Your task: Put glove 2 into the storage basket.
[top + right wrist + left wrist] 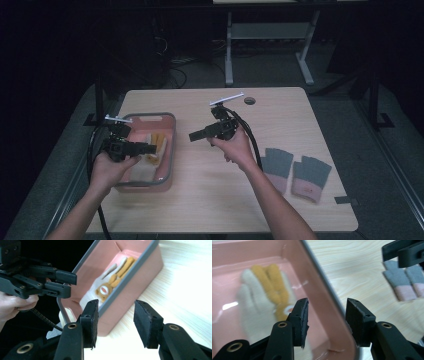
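The right gripper [191, 136] hangs over the middle of the bench [210, 195], its jaws apart with nothing between them and pointing toward the pink bin [170, 150] at the left. What the coming move turns on lies the other way: the pair of grey gloves with pink cuffs [296, 174] rests flat on the bench behind and to the right of that gripper, near the bench's right front corner, fingers pointing away from the person and cuffs toward the near edge, so each glove's long axis runs roughly front to back. The right hand is clearly the nearer one to them, and would, I judge, have to swing back across its own forearm to reach them. The left gripper [152, 148] hovers above the bin, jaws likewise apart and empty, over the cream and orange glove [262, 297] lying on the bin's floor; that glove is blurred, so whether one or two lie there is hard to tell.
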`<control>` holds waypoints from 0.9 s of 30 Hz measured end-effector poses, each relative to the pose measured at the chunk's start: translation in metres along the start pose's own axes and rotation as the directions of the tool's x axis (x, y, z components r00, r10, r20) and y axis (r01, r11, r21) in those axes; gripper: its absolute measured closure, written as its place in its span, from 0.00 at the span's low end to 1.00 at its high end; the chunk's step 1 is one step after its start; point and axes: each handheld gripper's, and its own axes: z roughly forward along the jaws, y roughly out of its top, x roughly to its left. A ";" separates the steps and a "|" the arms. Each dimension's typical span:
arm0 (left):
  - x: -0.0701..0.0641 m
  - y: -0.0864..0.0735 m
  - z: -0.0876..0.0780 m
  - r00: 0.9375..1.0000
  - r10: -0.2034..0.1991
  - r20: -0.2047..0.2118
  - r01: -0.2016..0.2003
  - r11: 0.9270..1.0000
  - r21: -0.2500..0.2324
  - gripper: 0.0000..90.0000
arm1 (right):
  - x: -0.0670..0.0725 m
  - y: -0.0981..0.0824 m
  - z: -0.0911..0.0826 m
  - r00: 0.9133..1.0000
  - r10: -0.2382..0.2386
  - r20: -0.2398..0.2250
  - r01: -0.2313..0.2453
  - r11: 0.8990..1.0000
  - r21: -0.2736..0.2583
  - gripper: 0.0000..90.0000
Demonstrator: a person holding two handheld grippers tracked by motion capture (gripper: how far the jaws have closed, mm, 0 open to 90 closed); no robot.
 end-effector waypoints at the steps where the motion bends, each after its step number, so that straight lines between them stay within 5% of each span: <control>1: -0.002 0.001 0.001 1.000 0.004 0.008 -0.004 1.000 0.001 0.59 | -0.001 -0.001 -0.002 1.000 0.001 0.001 -0.001 1.000 -0.001 0.60; 16: -0.029 0.012 0.017 0.997 0.047 0.054 -0.047 0.999 -0.002 0.51 | -0.016 -0.017 -0.040 0.999 0.009 0.046 -0.008 1.000 -0.025 0.58; 27: -0.062 0.022 0.030 0.990 0.094 0.107 -0.090 0.995 -0.047 0.46 | -0.030 -0.036 -0.068 0.997 0.038 0.060 -0.034 0.998 -0.059 0.58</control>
